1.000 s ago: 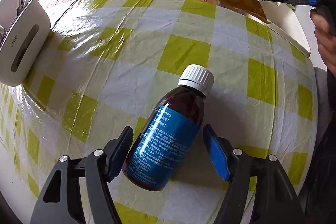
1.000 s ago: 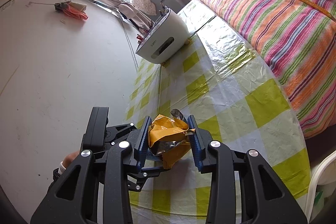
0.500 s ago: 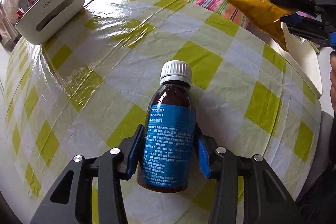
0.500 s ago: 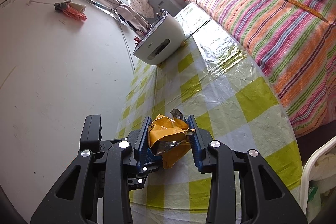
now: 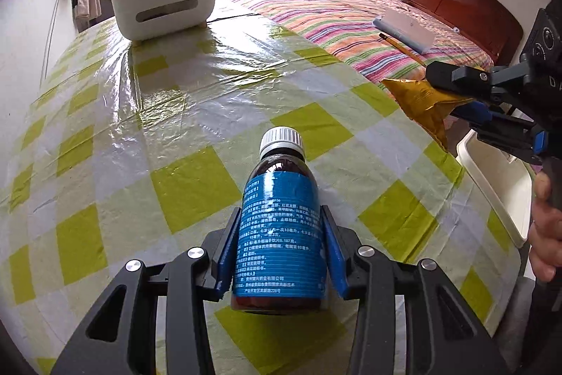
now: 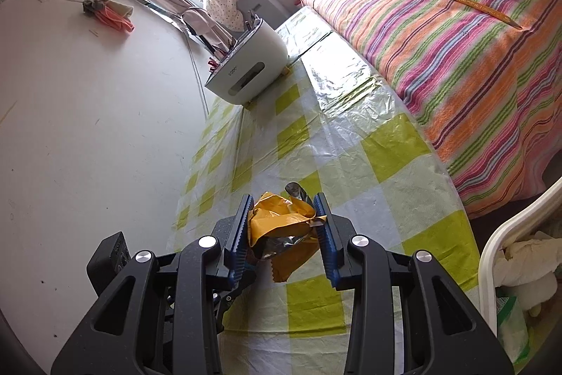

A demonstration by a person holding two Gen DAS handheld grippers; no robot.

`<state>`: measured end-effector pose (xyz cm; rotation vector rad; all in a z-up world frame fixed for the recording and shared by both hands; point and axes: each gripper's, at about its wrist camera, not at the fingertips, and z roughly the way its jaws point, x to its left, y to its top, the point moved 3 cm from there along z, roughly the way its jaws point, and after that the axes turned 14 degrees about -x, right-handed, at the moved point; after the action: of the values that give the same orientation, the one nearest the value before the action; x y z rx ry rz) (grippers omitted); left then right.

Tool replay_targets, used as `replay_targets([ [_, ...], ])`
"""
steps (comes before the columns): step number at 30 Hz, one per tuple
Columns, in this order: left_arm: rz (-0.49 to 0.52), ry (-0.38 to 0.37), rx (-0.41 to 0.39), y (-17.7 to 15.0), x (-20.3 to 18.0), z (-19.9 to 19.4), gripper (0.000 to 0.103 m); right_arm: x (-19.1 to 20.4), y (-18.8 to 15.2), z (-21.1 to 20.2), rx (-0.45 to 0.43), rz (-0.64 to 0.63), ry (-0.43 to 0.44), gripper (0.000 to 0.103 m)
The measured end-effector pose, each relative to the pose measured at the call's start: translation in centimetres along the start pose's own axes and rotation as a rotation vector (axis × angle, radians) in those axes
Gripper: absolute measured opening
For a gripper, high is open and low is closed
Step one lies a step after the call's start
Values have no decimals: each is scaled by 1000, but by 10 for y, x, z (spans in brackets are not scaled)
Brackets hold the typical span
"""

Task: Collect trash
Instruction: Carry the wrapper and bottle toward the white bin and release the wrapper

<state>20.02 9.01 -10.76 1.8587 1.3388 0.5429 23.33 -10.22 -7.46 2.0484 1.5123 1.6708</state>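
Partly behind blue jaws, brown bottle (image 5: pixel 279 234); its base unclear.

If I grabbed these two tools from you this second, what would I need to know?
Left hand-held gripper: jaws have just closed onto the brown bottle, pads on its blue label.
Right hand-held gripper: clamped on a crumpled yellow wrapper, carried over the table edge near the white bin.
Done: both pieces picked up.
Left: drop the wrapper, then the bottle, into the bin.
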Motion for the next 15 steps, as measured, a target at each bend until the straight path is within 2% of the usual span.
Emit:
replay_targets([
  [4,-47,-15,-38,-6,-5,-4,41,-4,-9,-2,8,-6,-19,34],
  [6,-33,-11,-56,-6,-9,-7,41,-5,-13,-6,3,-17,-30,34],
  [15,-62,-53,-152,9,-28,-28,41,-13,-21,-29,-69,-51,-105,34],
])
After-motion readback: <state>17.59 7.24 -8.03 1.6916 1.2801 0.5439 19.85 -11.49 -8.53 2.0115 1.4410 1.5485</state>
